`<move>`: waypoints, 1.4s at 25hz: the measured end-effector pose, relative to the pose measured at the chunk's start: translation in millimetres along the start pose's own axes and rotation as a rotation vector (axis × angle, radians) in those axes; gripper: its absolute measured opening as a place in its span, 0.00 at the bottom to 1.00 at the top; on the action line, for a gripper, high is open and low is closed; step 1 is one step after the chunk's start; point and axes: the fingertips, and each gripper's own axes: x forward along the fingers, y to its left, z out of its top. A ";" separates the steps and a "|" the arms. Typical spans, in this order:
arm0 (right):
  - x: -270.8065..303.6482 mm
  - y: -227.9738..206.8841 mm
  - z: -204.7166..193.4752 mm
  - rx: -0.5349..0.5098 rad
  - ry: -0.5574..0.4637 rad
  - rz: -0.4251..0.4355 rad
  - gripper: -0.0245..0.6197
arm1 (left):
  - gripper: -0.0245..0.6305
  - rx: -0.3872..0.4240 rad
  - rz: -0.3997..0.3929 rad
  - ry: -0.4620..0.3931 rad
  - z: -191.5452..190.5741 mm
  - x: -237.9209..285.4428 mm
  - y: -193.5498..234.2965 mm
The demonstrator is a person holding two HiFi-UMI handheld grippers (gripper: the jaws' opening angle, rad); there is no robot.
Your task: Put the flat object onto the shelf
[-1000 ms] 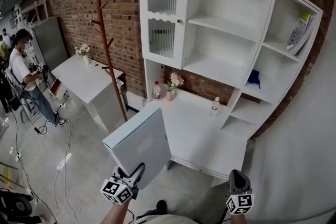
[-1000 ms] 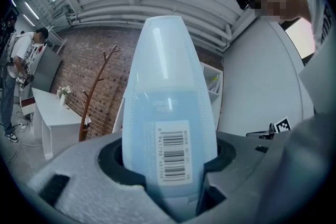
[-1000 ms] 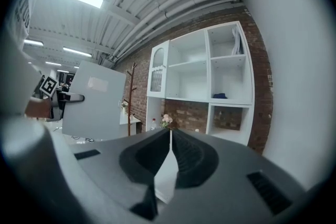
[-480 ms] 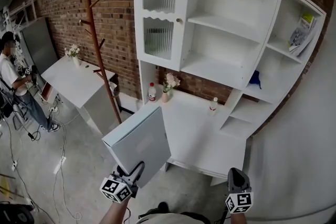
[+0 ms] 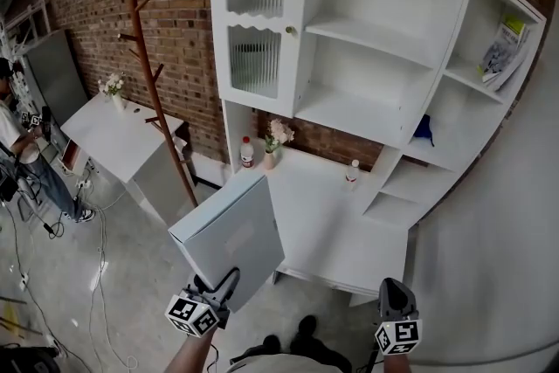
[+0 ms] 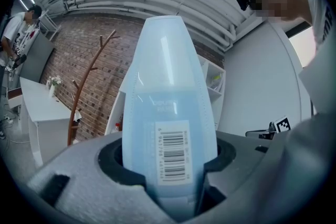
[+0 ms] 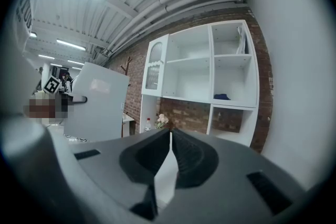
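Head view first: my left gripper [image 5: 223,286] sits low at the left, clamped on the bottom end of the pale blue flat cardboard box [image 5: 234,233]. The box stands tilted up above the concrete floor, in front of the tall white shelf unit [image 5: 358,109] and well apart from it. I judge the grip on one end is deliberate, leaving the far end free to go into a compartment first. My right gripper [image 5: 395,297] hangs low at the right, carrying nothing and clear of the box. The middle compartments look bare. A small dark blue item [image 5: 423,129] and a leaning booklet [image 5: 500,57] take up the right-hand ones, so the middle seems the better target.

In the left gripper view, the box [image 6: 170,86] fills the centre, running straight out from the left gripper [image 6: 170,165]. The jaws stand partly apart, pressed on either side of its barcode label [image 6: 173,150]. The shelf unit [image 6: 212,78] peeks out just behind the box's right edge.

In the right gripper view, the right gripper [image 7: 169,136] has its jaws meeting at the tips with nothing between them. It points toward the shelf unit [image 7: 210,60], with the box [image 7: 97,102] off to the left. I read this hand as spare, ready to steady the box if it tips.
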 end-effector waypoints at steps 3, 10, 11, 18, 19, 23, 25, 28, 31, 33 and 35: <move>9.8 -7.3 -3.0 0.010 -0.001 0.000 0.09 | 0.47 0.003 0.003 0.004 0.7 9.2 -0.2; 46.6 -23.7 -0.6 0.016 -0.014 0.038 0.09 | 0.47 0.023 0.023 -0.006 7.1 37.7 -3.5; 52.5 -27.2 1.4 0.014 -0.018 0.043 0.09 | 0.47 0.023 0.028 -0.010 8.2 42.9 -3.2; 91.4 -65.3 10.9 0.007 -0.040 0.053 0.09 | 0.47 0.014 0.055 -0.043 15.9 86.4 -5.7; 96.6 -70.3 11.7 0.006 -0.041 0.056 0.09 | 0.47 0.011 0.055 -0.046 16.6 93.3 -7.1; 116.6 -87.9 13.6 0.004 -0.045 0.073 0.09 | 0.47 -0.002 0.055 -0.060 18.6 118.6 -13.9; 125.5 -97.4 13.7 0.005 -0.046 0.080 0.09 | 0.47 -0.009 0.056 -0.065 19.9 131.1 -19.4; 139.3 -110.6 14.4 0.006 -0.048 0.094 0.09 | 0.47 -0.020 0.059 -0.077 23.3 149.9 -26.0; 153.2 -120.9 15.6 0.001 -0.052 0.112 0.09 | 0.47 -0.034 0.055 -0.101 28.6 169.9 -30.6; 162.0 -127.6 16.3 -0.006 -0.053 0.124 0.09 | 0.47 -0.058 0.055 -0.118 37.1 185.0 -37.1; 169.7 -133.4 17.5 -0.012 -0.055 0.138 0.09 | 0.47 -0.080 0.052 -0.134 44.7 199.2 -43.5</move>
